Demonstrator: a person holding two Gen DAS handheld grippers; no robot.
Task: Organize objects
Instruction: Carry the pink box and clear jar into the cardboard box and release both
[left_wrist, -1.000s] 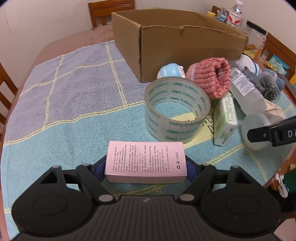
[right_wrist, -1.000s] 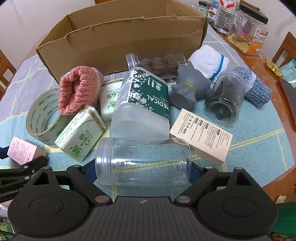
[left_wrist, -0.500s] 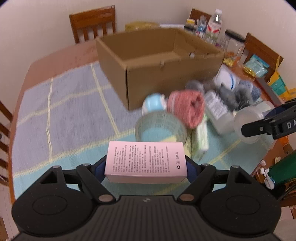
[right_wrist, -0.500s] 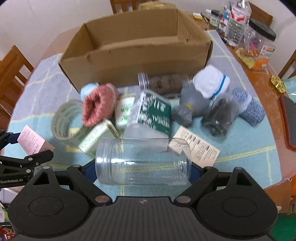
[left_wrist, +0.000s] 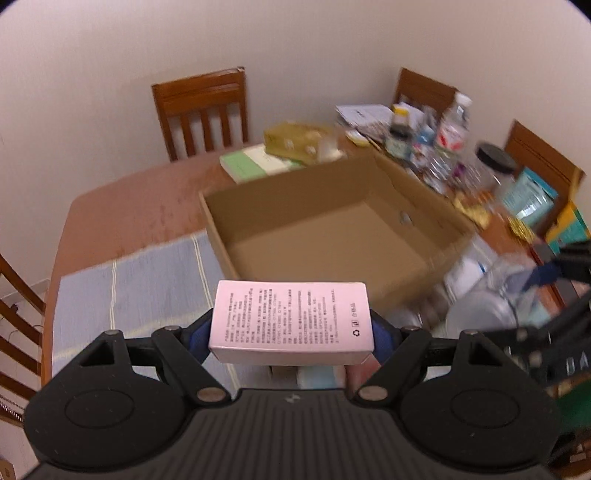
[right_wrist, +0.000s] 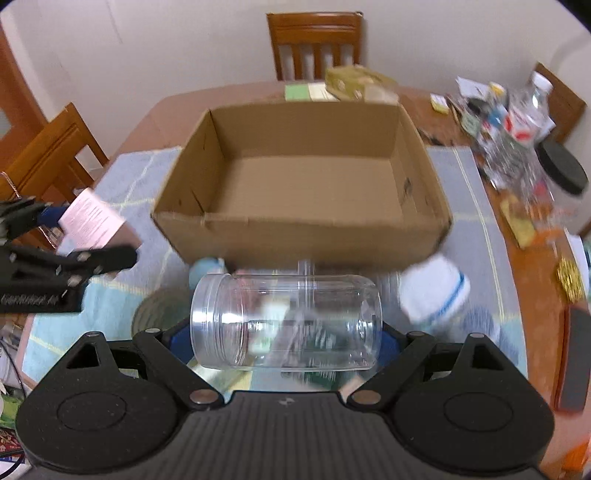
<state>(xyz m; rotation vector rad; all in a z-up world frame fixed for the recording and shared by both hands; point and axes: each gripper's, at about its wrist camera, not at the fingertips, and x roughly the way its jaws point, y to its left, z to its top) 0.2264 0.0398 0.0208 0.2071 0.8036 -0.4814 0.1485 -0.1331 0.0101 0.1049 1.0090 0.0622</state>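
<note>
My left gripper (left_wrist: 291, 332) is shut on a pink printed box (left_wrist: 291, 319) and holds it in the air just before the near left corner of the open, empty cardboard box (left_wrist: 325, 236). My right gripper (right_wrist: 286, 332) is shut on a clear plastic jar (right_wrist: 286, 321) lying sideways, held high before the cardboard box's (right_wrist: 303, 225) front wall. The left gripper with the pink box (right_wrist: 92, 218) shows at the left of the right wrist view. The jar (left_wrist: 491, 302) shows blurred at the right of the left wrist view.
Loose items lie blurred on the blue cloth below the box front: a white rolled sock (right_wrist: 436, 291), a tape roll (right_wrist: 159, 314), a blue ball (right_wrist: 208, 267). Bottles and jars (right_wrist: 517, 122) crowd the right side. Books (left_wrist: 258, 162) lie behind the box. Wooden chairs (left_wrist: 201, 110) surround the table.
Both grippers have risen and moved forward toward the cardboard box, each carrying its object. The box interior has come into full view and the loose items have dropped below.
</note>
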